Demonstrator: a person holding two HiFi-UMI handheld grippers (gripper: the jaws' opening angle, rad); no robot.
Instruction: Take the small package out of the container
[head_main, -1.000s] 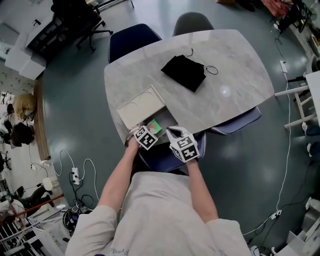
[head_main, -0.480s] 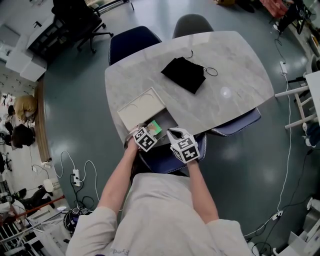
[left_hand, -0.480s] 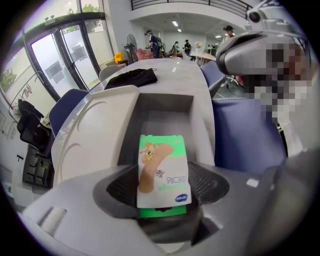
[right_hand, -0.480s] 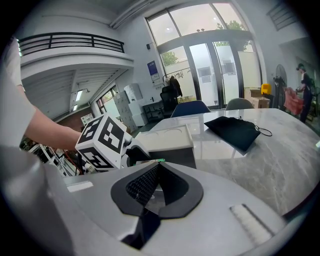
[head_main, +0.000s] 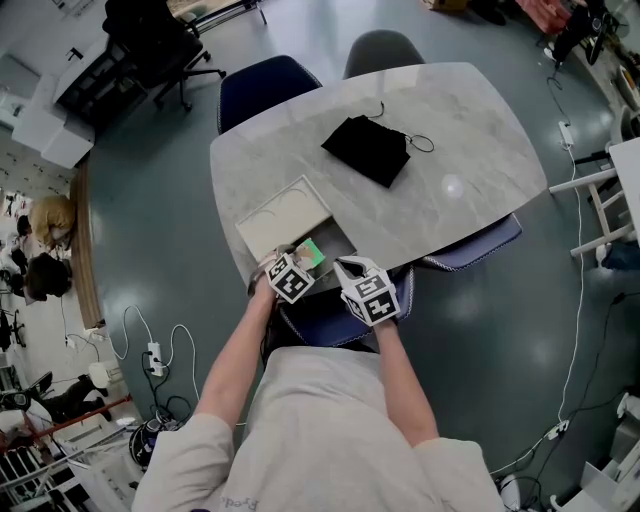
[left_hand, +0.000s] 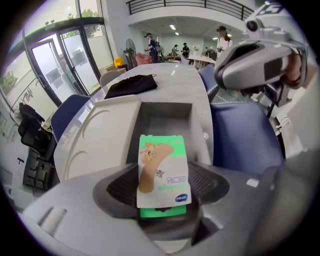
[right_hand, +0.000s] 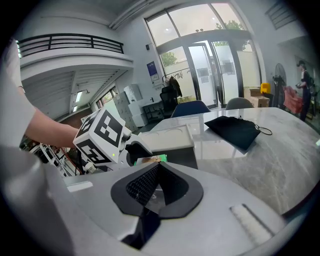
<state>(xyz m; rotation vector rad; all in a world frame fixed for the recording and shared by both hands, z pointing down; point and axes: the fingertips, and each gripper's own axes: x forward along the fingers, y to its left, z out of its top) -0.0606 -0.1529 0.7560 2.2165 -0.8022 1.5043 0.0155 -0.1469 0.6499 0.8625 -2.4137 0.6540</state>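
Cardboard, we judge: light, crushable, best gripped by its flat faces. Our left gripper (left_hand: 164, 189) pinches the small package (left_hand: 162, 162) at the container's (left_hand: 165, 107) near end, by the table's (head_main: 470, 130) near edge. Our right gripper (right_hand: 152, 184) is pressed together, empty.

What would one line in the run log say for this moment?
left gripper: shut on small package | position: over open end of container | right gripper: shut, empty
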